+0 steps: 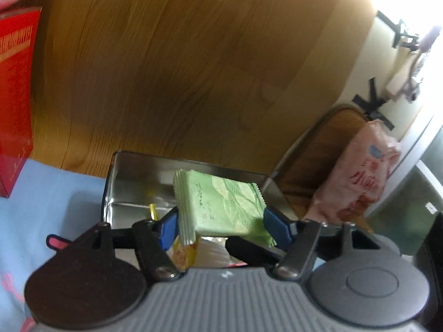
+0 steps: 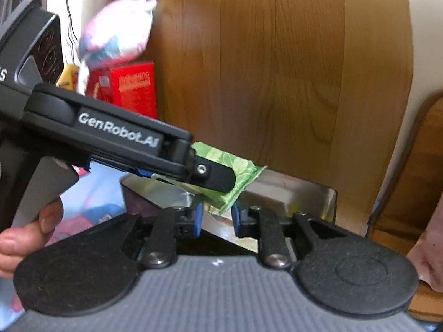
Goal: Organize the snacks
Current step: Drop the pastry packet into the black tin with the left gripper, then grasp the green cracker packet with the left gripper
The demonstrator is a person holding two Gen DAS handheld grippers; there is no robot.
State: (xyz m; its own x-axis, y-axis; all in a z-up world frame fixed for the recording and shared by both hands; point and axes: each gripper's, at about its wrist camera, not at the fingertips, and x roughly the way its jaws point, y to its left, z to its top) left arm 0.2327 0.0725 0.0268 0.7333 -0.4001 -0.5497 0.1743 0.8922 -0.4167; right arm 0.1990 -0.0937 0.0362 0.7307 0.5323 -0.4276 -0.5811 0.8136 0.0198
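A green leaf-print snack packet (image 1: 221, 207) hangs over an open metal tin (image 1: 124, 171). My left gripper (image 1: 221, 228) is shut on it, one blue pad on each short edge. From the right wrist, that gripper's black finger (image 2: 213, 175) crosses from the left with the green packet (image 2: 235, 166) over the tin (image 2: 304, 191). My right gripper (image 2: 217, 219) sits just in front of the tin, pads a little apart. The packet's lower corner shows in that gap, untouched. A yellow wrapped snack (image 1: 184, 254) lies below the left pad.
A red box (image 1: 13, 96) stands left on the blue cloth (image 1: 41, 207). It appears again as a red box (image 2: 135, 88) under a pink-white bag (image 2: 116, 36). A pink snack bag (image 1: 360, 177) leans right of the tin. A person's thumb (image 2: 27, 235) grips the left handle.
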